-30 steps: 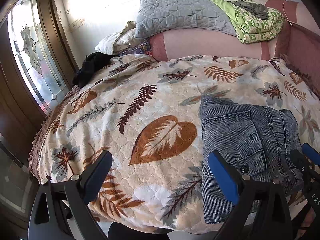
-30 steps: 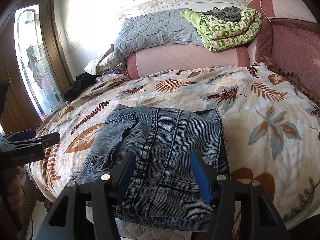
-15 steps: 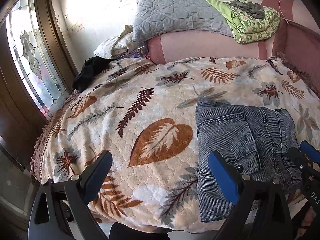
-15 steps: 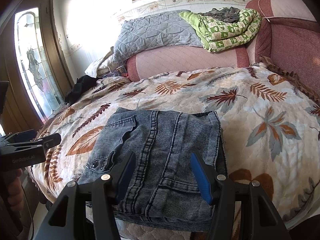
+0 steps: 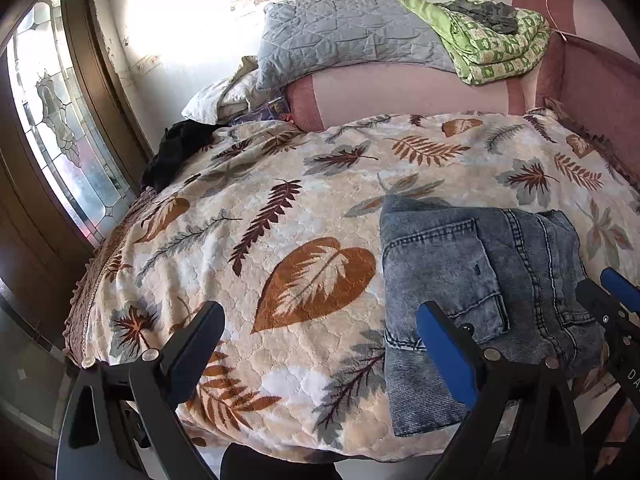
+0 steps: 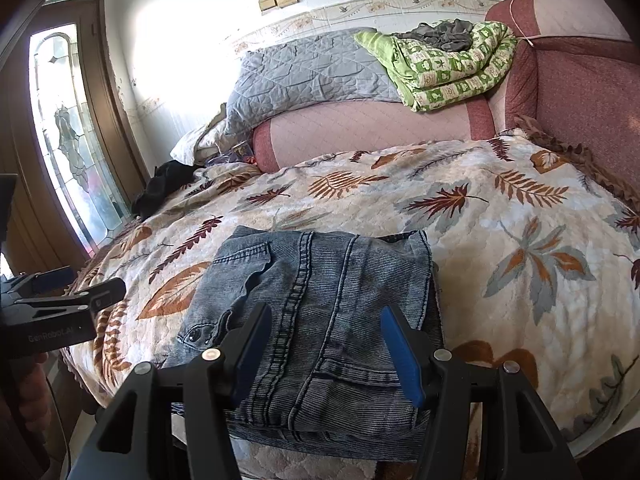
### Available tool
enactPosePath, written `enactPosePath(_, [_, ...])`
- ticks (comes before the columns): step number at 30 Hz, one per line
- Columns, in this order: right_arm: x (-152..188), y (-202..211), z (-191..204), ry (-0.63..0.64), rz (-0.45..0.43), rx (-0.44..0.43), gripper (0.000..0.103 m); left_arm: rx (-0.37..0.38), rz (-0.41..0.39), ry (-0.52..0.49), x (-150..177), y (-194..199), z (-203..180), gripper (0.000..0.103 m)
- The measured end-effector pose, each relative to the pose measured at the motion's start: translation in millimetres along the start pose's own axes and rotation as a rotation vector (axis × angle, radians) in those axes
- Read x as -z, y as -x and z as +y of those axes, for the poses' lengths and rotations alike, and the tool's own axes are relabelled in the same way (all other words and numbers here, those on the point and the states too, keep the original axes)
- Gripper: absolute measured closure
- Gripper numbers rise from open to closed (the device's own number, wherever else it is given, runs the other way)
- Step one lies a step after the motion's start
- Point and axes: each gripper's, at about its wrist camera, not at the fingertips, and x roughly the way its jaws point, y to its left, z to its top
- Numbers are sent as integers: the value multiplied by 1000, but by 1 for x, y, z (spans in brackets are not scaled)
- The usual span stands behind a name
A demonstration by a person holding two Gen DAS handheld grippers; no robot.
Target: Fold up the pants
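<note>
Folded pants [image 6: 320, 312] lie on bed [image 6: 520, 240]; both hand-held grippers, left [image 5: 320, 344] and right [image 6: 324, 344], gape empty above. Folding looks finished; next, probably withdrawal or smoothing.

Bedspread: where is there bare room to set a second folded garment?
Free: the bedspread left of the folded jeans, toward the window; also right of the jeans, toward the sofa arm. Crowded: the head end, with grey quilt, green blanket and black cloth.
</note>
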Motion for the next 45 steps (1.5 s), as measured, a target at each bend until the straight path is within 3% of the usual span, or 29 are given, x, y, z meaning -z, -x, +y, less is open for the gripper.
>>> enactPosePath(4, [-1, 0, -4, -10, 2, 4, 41, 76, 107, 15, 8, -21, -1, 6])
enactPosePath(7, [-4, -3, -16, -54, 21, 7, 30, 115, 197, 49, 17, -41, 4, 6])
enactPosePath(11, [-8, -10, -40, -126, 79, 34, 30, 107, 201, 94, 15, -49, 17, 6])
enactPosePath(15, [-15, -12, -60, -160, 107, 50, 30, 113, 185, 50, 7, -57, 16, 6])
enactPosePath(20, [-26, -38, -79, -165, 229, -12, 29, 136, 228, 5, 5, -83, 12, 6])
enactPosePath(25, [-22, -83, -95, -220, 371, -80, 29, 246, 232, -30, 2, -93, 0, 6])
enactPosePath(30, [-18, -92, -102, -295, 358, -165, 28, 405, 249, -28, -4, -108, -11, 6])
enactPosePath(35, [-15, -99, -85, -227, 353, -174, 28, 541, 301, 21, -3, -124, -23, 6])
enactPosePath(37, [-16, -100, -81, -218, 347, -177, 33, 553, 295, 24, -5, -126, -25, 6])
enactPosePath(38, [-16, -100, -79, -211, 343, -174, 41, 562, 295, 32, -7, -127, -25, 6])
enactPosePath(39, [-18, -100, -78, -203, 339, -174, 45, 569, 293, 38, -8, -127, -25, 11])
enactPosePath(40, [-19, -98, -76, -193, 328, -174, 52, 585, 288, 42, -9, -126, -25, 27])
enactPosePath(41, [-20, -96, -74, -181, 318, -170, 58, 619, 284, 38, -12, -124, -27, 36])
enactPosePath(45, [-25, -89, -65, -144, 283, -144, 71, 576, 245, -21, -18, -113, -37, 56])
